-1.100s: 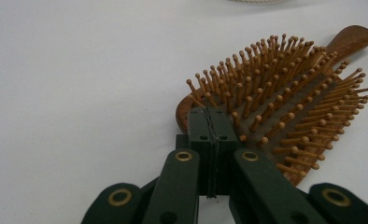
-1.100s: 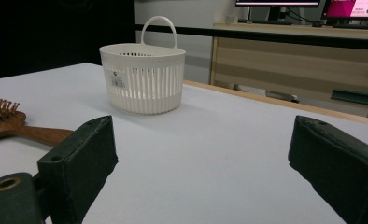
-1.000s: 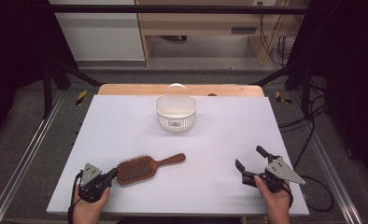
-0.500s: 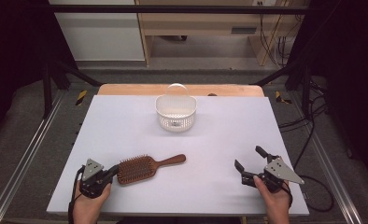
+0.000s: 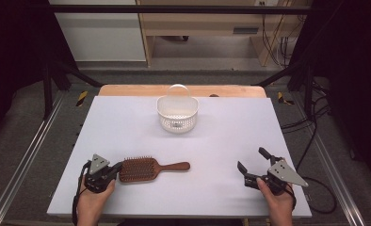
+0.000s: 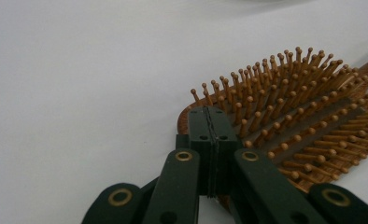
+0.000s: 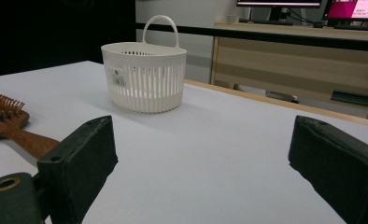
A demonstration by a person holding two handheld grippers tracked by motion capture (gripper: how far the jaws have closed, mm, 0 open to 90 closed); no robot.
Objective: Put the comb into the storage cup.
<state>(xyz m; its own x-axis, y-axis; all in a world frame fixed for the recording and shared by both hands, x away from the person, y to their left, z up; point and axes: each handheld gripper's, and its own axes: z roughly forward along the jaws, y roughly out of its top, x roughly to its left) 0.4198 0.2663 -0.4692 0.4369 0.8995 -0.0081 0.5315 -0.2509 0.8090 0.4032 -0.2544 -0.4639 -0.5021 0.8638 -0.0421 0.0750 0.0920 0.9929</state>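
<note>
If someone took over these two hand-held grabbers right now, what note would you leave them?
Left gripper: jaws shut together, tips at the rounded end of the wooden hairbrush, nothing clamped between them.
Right gripper: open, holding nothing, low over the table at the near right.
Hairbrush: flat on the table, bristles up, handle pointing right.
White basket: upright at the far middle; nothing visible inside it.
Done: nothing moved yet, by the look of it.
Left: probably grasp the brush and carry it to the basket.

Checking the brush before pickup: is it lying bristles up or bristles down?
Bristles up. The hairbrush lies flat on the table, and the left gripper view shows its pins pointing upward.
</note>
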